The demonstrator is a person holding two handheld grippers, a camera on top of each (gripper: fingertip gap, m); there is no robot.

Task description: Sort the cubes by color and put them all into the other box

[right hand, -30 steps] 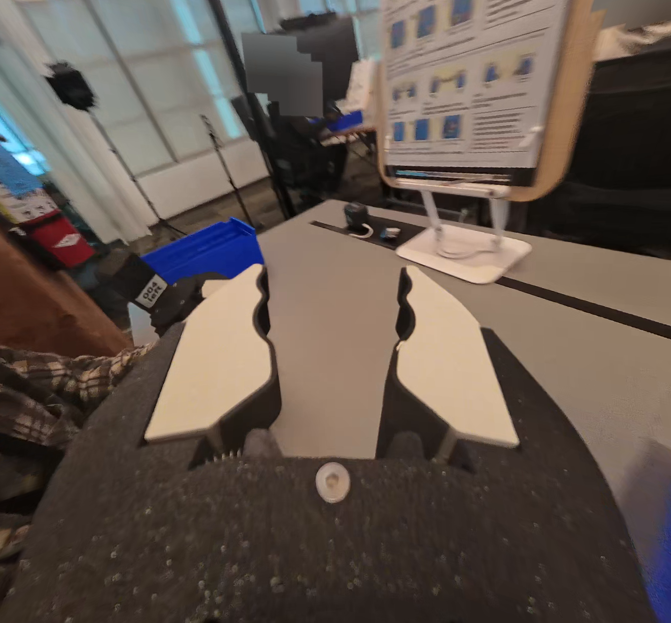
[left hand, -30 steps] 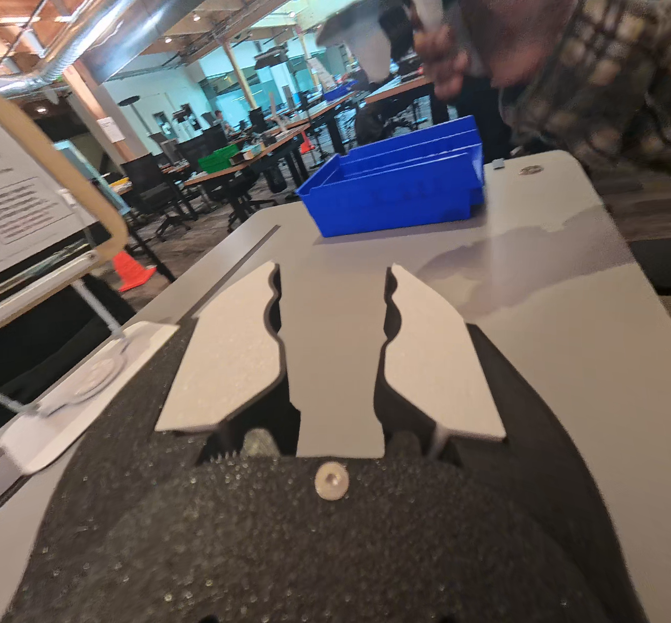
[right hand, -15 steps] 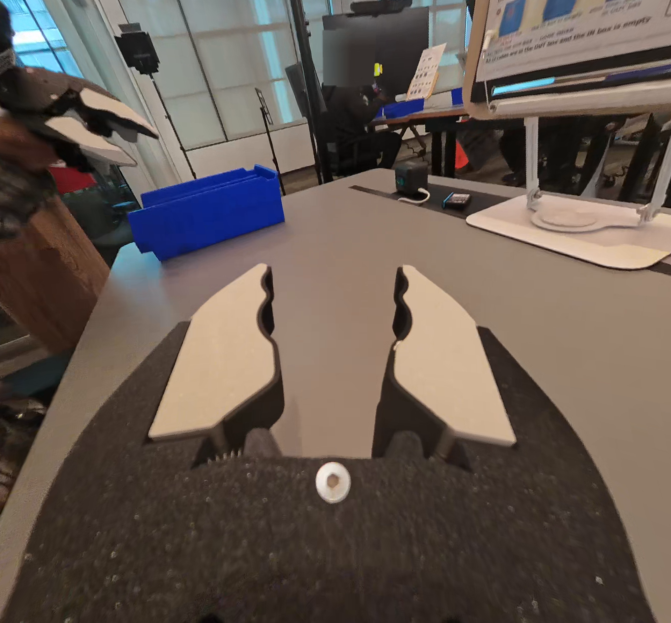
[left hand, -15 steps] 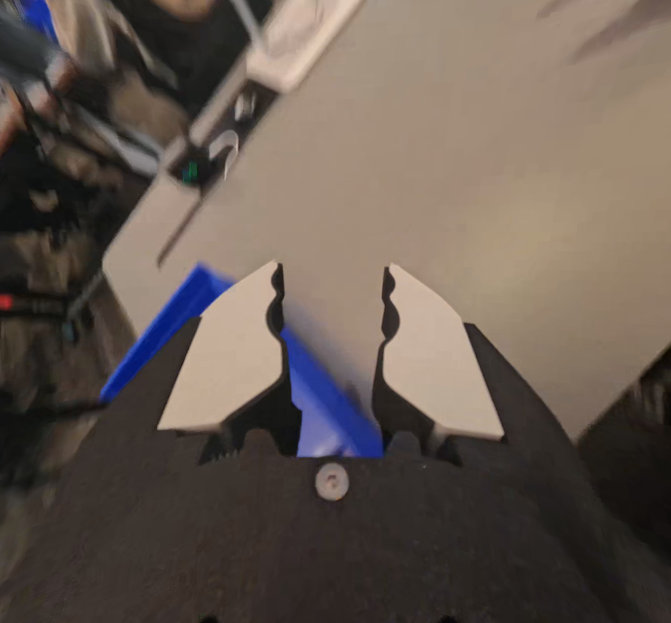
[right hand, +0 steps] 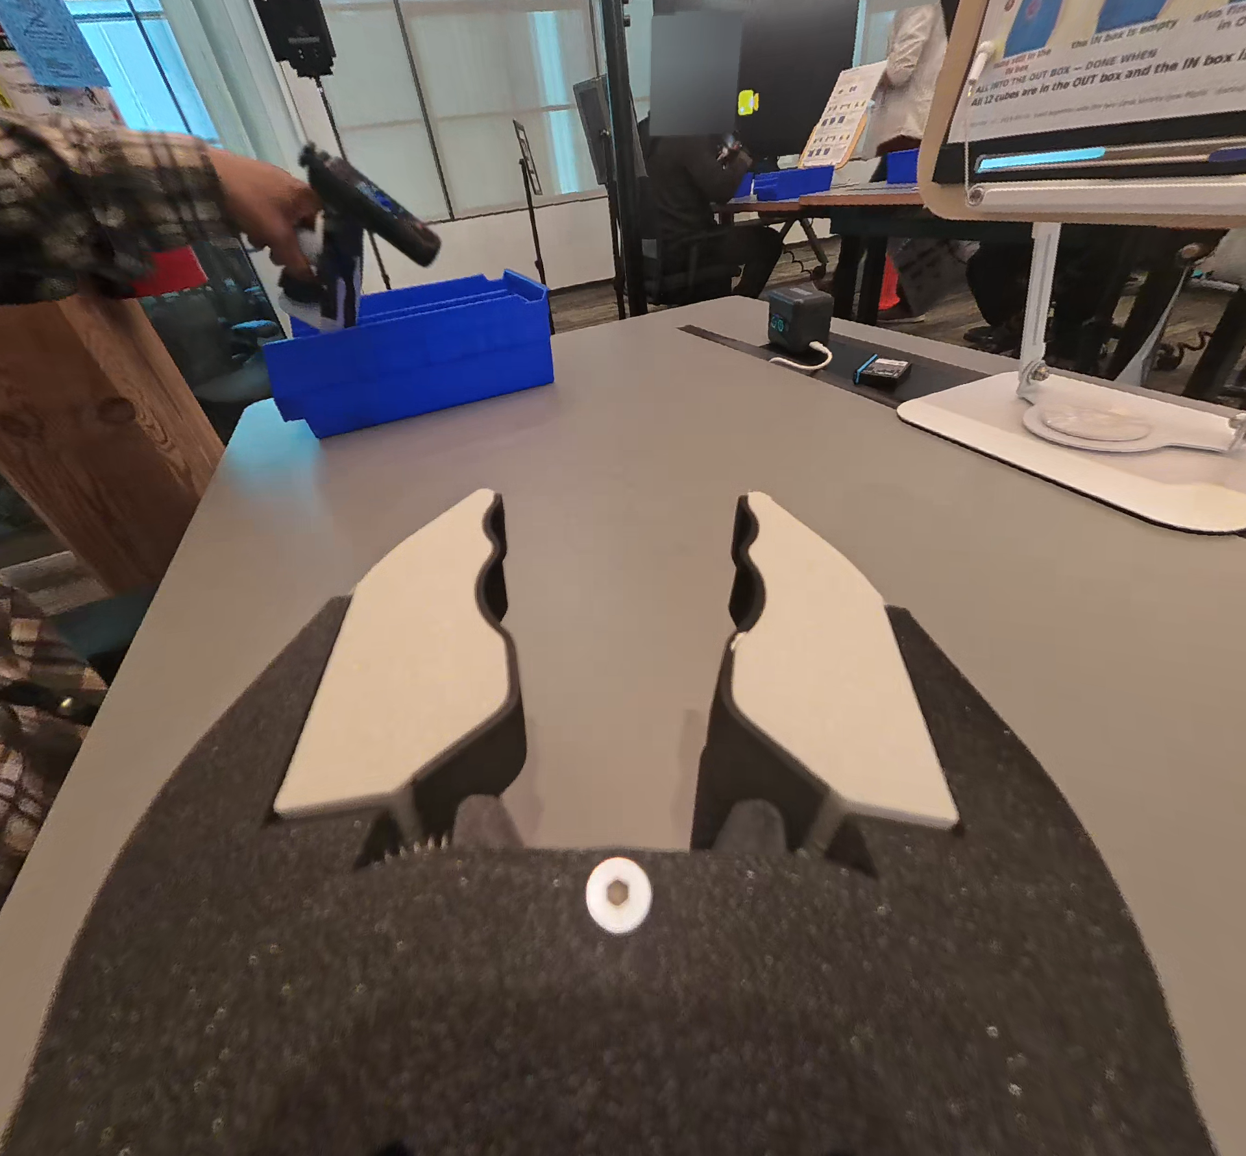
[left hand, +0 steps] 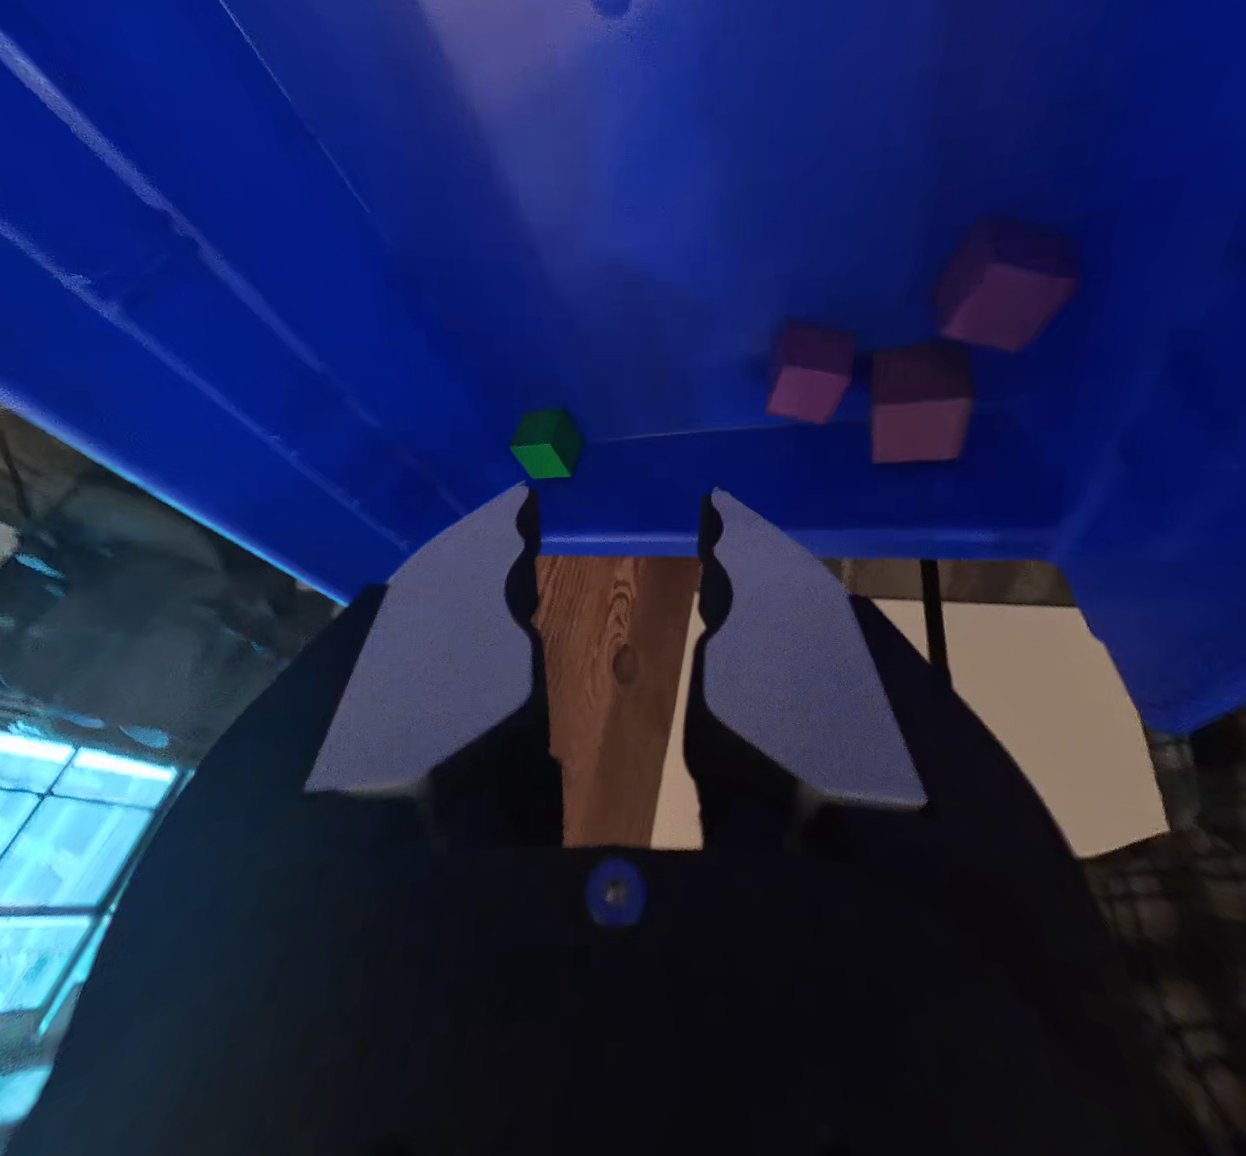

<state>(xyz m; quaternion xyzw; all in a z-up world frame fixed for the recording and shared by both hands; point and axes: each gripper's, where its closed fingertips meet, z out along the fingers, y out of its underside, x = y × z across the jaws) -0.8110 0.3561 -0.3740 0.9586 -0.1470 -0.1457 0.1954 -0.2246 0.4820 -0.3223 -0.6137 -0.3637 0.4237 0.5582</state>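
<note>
In the left wrist view my left gripper is open and empty, pointing into a blue box. A small green cube lies just past the left fingertip. Three purple cubes lie on the box floor to the right. In the right wrist view my right gripper is open and empty above the grey table. That view shows the blue box at the table's far left corner, with the left gripper dipped into its left end.
A wooden post stands off the table's left edge. A white stand base with an instruction board is at the right. A small black device and a flat black item lie in the table's far groove. People sit at desks behind.
The left gripper swung from over the table down into the blue box, and the cubes came into view. The right gripper stays open over the table, hardly moved since half a second ago.
</note>
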